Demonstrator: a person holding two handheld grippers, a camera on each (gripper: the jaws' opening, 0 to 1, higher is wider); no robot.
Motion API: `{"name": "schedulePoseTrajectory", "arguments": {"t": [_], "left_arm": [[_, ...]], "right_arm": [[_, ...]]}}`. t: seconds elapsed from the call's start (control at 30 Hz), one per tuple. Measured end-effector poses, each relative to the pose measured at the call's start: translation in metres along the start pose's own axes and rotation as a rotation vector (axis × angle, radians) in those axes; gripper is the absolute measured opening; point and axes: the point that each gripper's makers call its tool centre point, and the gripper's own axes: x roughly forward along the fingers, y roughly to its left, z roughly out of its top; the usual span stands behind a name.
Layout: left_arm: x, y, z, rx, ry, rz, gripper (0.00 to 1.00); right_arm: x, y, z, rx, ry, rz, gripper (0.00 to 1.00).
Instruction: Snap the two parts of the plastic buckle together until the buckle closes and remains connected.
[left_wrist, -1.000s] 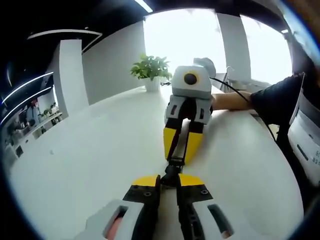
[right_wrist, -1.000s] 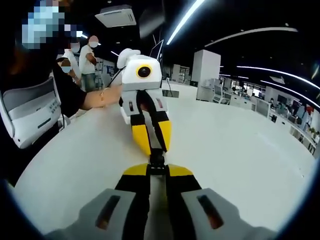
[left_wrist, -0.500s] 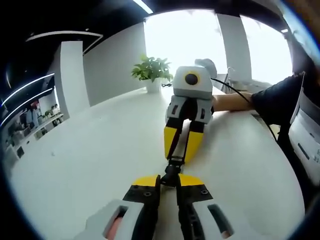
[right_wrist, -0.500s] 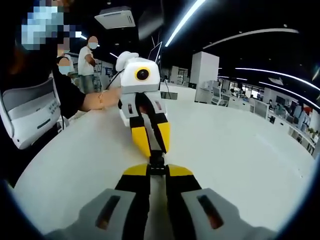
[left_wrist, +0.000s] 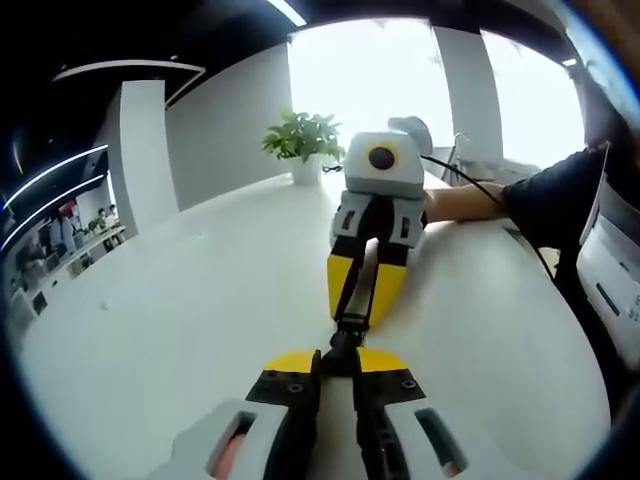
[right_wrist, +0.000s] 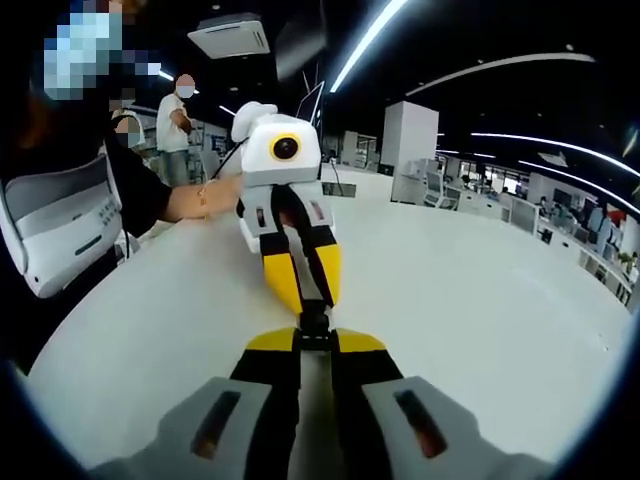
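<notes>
Now buckle (left_wrist: 345, 336) between both tools' tips

A white table (left_wrist: 180, 300) carries a potted plant (left_wrist: 300, 140) at its far edge.

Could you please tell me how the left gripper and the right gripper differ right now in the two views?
In the left gripper view, the left gripper rises from the bottom while the right gripper points back at it from across the white table. The left holds the near end of the black buckle, the right the far end. Both have yellow-tipped fingers shut on it, tip to tip.
</notes>
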Motion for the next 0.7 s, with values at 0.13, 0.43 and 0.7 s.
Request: {"name": "schedulePoseTrajectory", "arguments": {"t": [0.13,0.43,0.7], "left_arm": [[0.000,0.000,0.000,0.007,0.002,0.006,0.11],[-0.001,-0.002,0.000,0.021,0.001,0.004,0.11],[0.009,-0.036,0.007,-0.017,-0.044,-0.131,0.11]], "right_arm": [[0.000,0.000,-0.001,0.004,-0.001,0.002,0.11],[0.002,0.001,-0.001,0.013,-0.010,0.006,0.11],[0.017,0.034,0.015,-0.008,-0.059,0.178,0.00]]}}
